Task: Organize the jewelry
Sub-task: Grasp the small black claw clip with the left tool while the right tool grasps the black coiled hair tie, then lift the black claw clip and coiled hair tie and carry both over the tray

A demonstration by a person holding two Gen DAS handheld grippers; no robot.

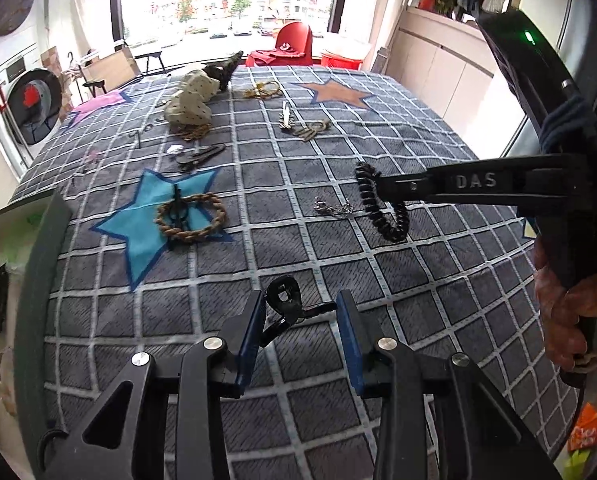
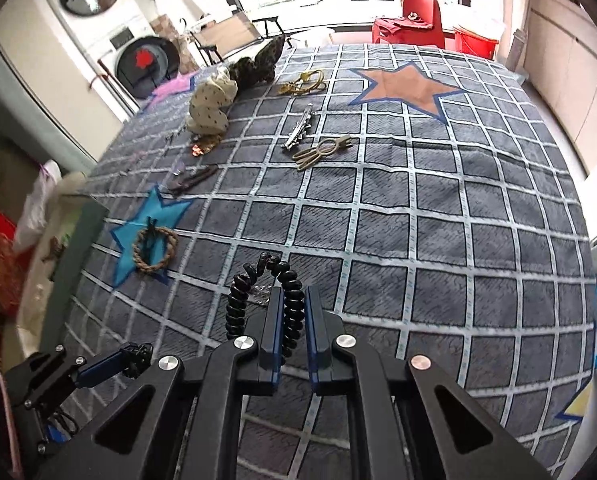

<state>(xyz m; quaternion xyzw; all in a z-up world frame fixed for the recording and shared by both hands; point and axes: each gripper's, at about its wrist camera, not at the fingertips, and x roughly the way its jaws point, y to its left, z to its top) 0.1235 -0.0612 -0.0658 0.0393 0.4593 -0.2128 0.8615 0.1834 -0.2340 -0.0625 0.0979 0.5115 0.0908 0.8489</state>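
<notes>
My left gripper is open, its blue pads either side of a black hair claw clip that lies on the checked cloth. My right gripper is shut on a black coiled hair tie, which curls up past the fingertips; in the left wrist view the tie hangs from the right gripper's tip above the cloth. A small silver piece lies beside it. A braided rope ring with a black clip lies on the blue star. The left gripper also shows in the right wrist view.
A grey-edged open box with dark pieces inside stands at the left. Further back lie dark clips, a beige clip, a silver clip, a gold cord and a dotted fabric piece. An orange star is at the far right.
</notes>
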